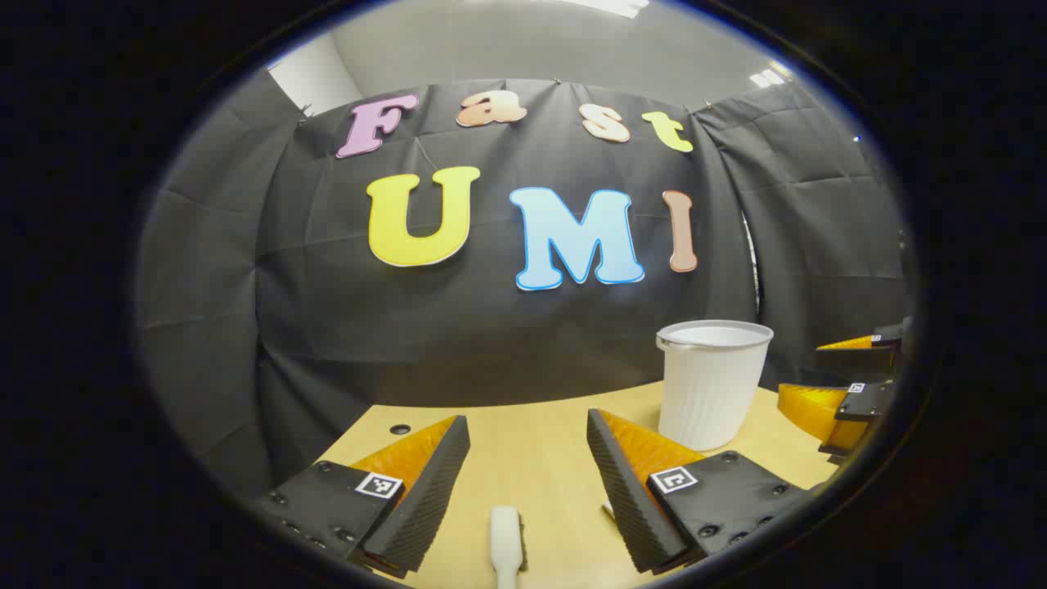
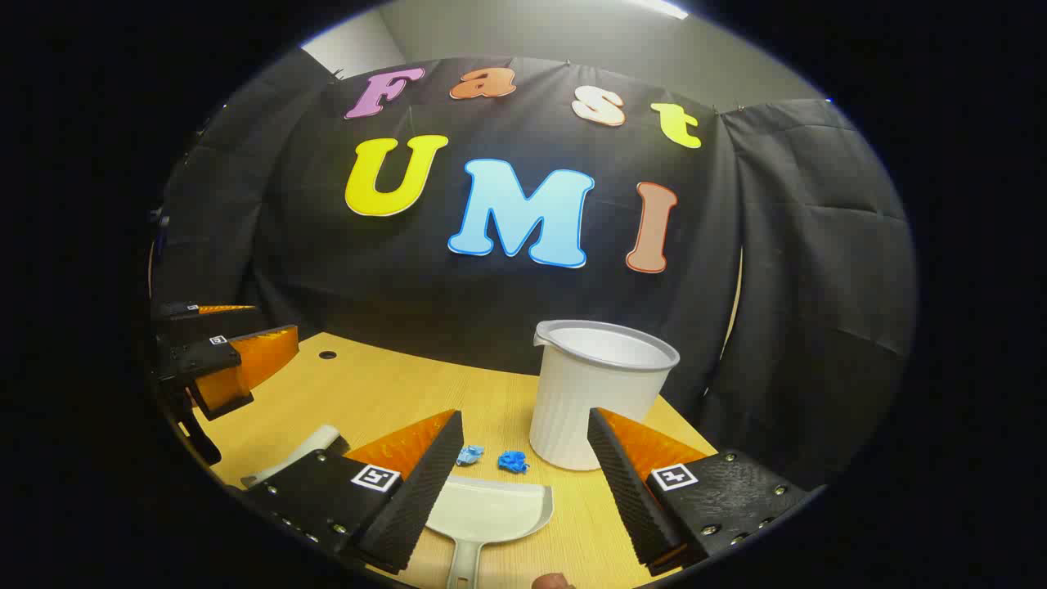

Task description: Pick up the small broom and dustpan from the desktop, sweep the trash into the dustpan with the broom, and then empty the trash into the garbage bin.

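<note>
Grippers are both hanging wide open over the desk point(image 2: 393, 393), holding nothing. Under the left gripper point(image 1: 527, 483) the small broom point(image 1: 505, 540) is lying flat. Under the right gripper point(image 2: 523, 483) the dustpan point(image 2: 487, 511) is lying flat, with 2 blue trash bits point(image 2: 514, 462) just past it, near the white bin point(image 2: 593, 393). Both tools are looking light, stiff and a bit slippery, so pinching each by its thin handle is looking best.
</note>
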`<state>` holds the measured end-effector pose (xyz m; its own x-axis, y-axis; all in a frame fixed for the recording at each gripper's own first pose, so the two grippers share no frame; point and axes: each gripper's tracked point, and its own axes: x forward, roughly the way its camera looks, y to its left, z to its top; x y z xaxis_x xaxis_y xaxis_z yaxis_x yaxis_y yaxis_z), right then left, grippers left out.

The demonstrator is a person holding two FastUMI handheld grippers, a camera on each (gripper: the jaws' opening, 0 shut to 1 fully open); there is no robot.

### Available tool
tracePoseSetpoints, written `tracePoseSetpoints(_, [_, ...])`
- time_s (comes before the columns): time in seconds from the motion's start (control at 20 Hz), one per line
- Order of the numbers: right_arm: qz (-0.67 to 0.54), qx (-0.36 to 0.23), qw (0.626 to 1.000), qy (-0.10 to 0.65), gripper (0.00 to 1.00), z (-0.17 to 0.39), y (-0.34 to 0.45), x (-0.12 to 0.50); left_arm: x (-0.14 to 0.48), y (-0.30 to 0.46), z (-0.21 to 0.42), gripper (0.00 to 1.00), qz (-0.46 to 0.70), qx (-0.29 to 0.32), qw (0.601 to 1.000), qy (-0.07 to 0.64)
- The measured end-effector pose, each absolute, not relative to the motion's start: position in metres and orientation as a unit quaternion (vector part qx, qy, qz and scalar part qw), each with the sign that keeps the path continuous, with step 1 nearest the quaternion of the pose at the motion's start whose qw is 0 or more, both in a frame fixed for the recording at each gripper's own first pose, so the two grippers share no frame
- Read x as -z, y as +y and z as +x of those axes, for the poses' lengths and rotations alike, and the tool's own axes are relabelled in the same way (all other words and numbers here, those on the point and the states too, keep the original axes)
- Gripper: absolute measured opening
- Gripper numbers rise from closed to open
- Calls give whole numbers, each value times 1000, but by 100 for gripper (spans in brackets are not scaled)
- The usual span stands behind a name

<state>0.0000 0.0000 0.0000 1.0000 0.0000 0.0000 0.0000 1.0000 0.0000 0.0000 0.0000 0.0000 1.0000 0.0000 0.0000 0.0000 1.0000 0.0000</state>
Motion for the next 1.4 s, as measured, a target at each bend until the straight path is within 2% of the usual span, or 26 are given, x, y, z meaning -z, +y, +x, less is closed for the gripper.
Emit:
tracePoseSetpoints(0.8, [4, -19, 999, 35, 96, -3, 4, 23, 29, -4, -3, 96, -8, 7, 999, 44])
tracePoseSetpoints(1.1, [5, -38, 995, 88, 96, -7, 14, 55, 77, -3, -1, 94, -8, 13, 993, 113])
tracePoseSetpoints(1.35, [6, -48, 988, 150, 96, -8, 22, 91, 132, -3, -6, 97, -10, 22, 981, 195])
tracePoseSetpoints(1.4, [8, -49, 985, 163, 96, -8, 23, 98, 142, -2, -6, 95, -6, 24, 977, 210])
